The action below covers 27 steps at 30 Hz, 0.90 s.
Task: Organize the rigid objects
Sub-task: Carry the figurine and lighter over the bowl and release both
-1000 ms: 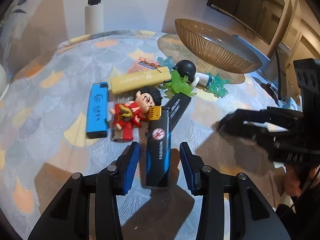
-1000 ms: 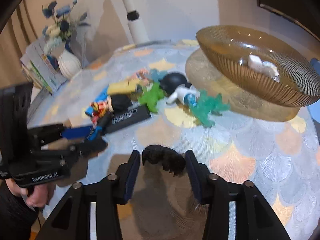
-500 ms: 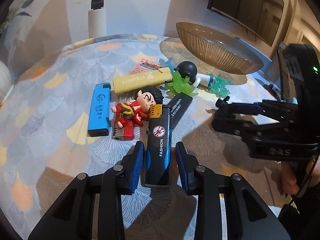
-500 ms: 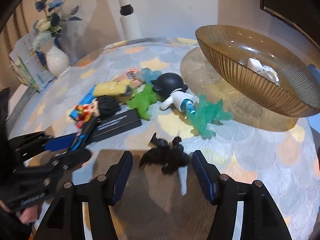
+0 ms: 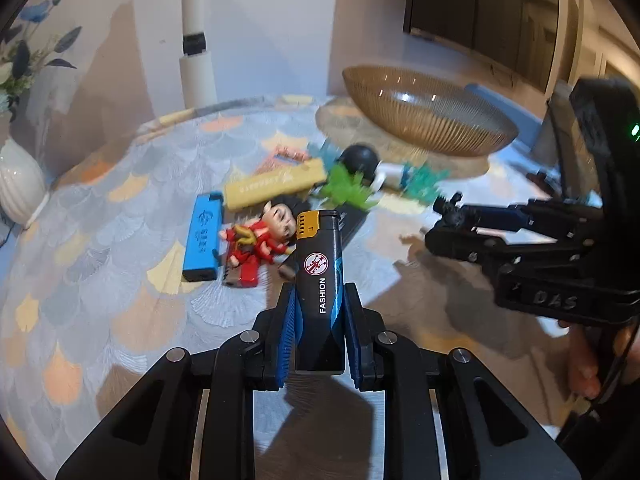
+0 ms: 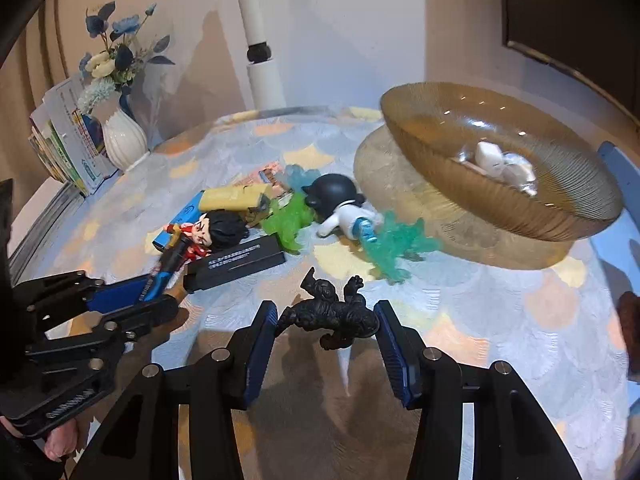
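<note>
My left gripper [image 5: 320, 292] is shut on a black-and-blue lighter [image 5: 320, 264] marked FASHION and holds it just above the tablecloth. In the right wrist view the same lighter [image 6: 168, 264] pokes out of the left gripper [image 6: 160, 292]. My right gripper [image 6: 325, 307] is closing on a small black figurine [image 6: 332, 316], and both blue pads touch it. The left wrist view shows that figurine [image 5: 448, 210] at the right gripper's [image 5: 444, 224] tips. An amber glass bowl [image 6: 500, 208] stands at the back right and holds white items [image 6: 496, 160].
Loose on the cloth lie a blue lighter [image 5: 202, 240], a yellow lighter [image 5: 276, 186], a red doll [image 5: 260, 240], a black box [image 6: 236, 262], a green splash toy [image 6: 288, 220], a black-helmeted white figure [image 6: 340, 200] and a teal splash [image 6: 396, 244]. A white vase [image 6: 124, 136] stands far left.
My left gripper closed onto the FASHION lighter and raised it off the cloth. The right gripper's jaws widened, then narrowed onto the black figurine.
</note>
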### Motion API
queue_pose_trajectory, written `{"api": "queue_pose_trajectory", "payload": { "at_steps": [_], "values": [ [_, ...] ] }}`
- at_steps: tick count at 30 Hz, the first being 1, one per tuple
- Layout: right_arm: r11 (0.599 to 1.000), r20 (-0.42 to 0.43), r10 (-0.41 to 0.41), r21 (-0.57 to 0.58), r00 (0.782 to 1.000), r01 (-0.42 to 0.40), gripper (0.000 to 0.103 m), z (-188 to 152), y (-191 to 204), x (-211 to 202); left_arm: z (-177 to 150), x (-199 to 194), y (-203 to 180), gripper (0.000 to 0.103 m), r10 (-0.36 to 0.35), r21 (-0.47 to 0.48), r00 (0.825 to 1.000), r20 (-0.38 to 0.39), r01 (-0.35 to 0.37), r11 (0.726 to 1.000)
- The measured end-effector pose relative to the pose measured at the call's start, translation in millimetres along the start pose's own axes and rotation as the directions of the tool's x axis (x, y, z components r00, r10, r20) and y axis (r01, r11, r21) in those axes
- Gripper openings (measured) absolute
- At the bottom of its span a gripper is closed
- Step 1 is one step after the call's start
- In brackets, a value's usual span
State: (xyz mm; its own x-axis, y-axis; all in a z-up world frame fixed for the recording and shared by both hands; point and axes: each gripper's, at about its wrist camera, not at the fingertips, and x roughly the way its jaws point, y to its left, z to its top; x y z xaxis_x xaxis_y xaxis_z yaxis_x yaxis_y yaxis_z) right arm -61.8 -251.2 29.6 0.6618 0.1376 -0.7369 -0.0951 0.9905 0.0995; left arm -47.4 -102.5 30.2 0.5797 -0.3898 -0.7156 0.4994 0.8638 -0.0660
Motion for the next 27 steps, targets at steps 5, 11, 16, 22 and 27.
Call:
{"api": "queue_pose_trajectory", "payload": {
  "at_steps": [5, 11, 16, 22, 27],
  "values": [
    [0.999, 0.051, -0.022, 0.027, 0.998, 0.02, 0.049, 9, -14, -30, 20, -19, -21, 0.019, -0.02, 0.013, 0.998, 0.062, 0.019, 1.0],
    [0.992, 0.154, -0.091, 0.097, 0.984, 0.077, 0.049, 36, -48, -81, 69, -39, -50, 0.019, -0.102, 0.062, 0.983, 0.151, 0.094, 0.994],
    [0.979, 0.194, -0.172, 0.143, 0.966, 0.146, 0.049, 61, -83, -109, 116, -40, -75, 0.019, -0.169, 0.145, 0.967, 0.189, 0.143, 0.979],
    [0.969, 0.194, -0.202, 0.182, 0.96, 0.167, 0.049, 73, -112, -108, 143, -3, -96, 0.019, -0.21, 0.161, 0.966, 0.152, 0.185, 0.969],
    [0.968, 0.148, -0.194, 0.191, 0.97, 0.165, 0.049, 73, -125, -85, 154, 26, -107, 0.019, -0.223, 0.162, 0.968, 0.114, 0.203, 0.966]
  ]
}}
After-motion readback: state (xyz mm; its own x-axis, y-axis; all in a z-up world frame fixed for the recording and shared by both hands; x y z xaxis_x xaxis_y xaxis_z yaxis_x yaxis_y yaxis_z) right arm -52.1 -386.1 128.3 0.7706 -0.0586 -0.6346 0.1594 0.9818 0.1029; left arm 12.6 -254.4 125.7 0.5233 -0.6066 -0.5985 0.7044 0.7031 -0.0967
